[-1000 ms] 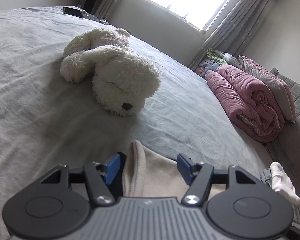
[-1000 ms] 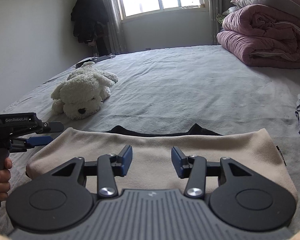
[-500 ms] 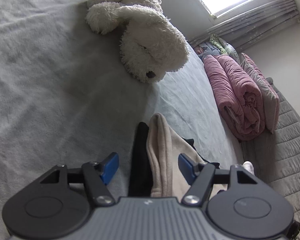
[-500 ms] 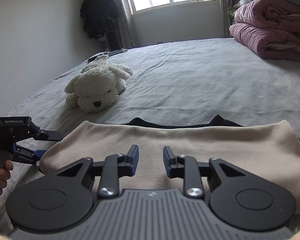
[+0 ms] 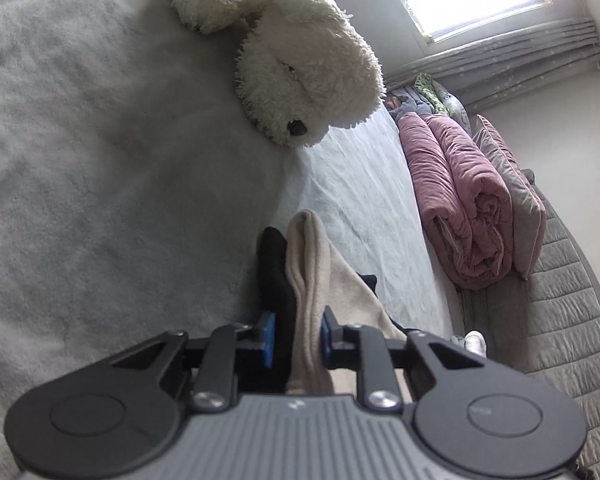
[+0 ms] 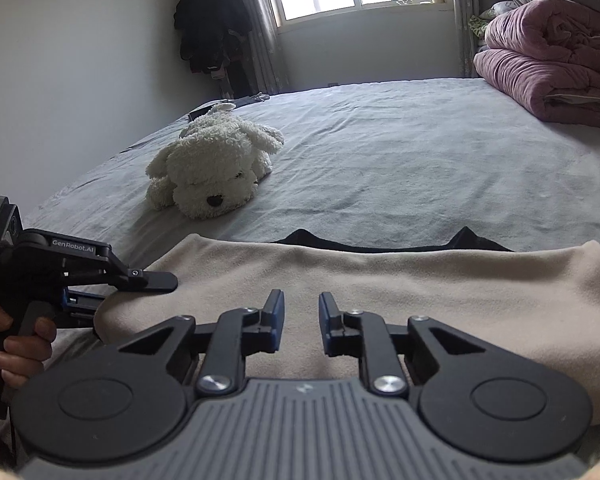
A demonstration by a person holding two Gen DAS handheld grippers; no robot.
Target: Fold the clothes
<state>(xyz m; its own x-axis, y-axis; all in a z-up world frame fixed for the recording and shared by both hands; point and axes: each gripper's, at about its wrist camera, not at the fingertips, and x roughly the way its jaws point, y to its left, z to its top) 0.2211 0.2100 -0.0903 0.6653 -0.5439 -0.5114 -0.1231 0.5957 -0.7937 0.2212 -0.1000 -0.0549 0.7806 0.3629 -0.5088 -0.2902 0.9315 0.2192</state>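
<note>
Two layers: beige garment [image 6: 380, 280] folded over black; left hand-held gripper [image 5: 296, 334] clamped on edge, right [image 6: 300, 322] nearly together.

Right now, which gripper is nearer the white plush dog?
Left. The left gripper clamps the beige garment's end on the side where the plush dog lies. The right gripper is at the garment's near edge, farther along from the dog.
</note>
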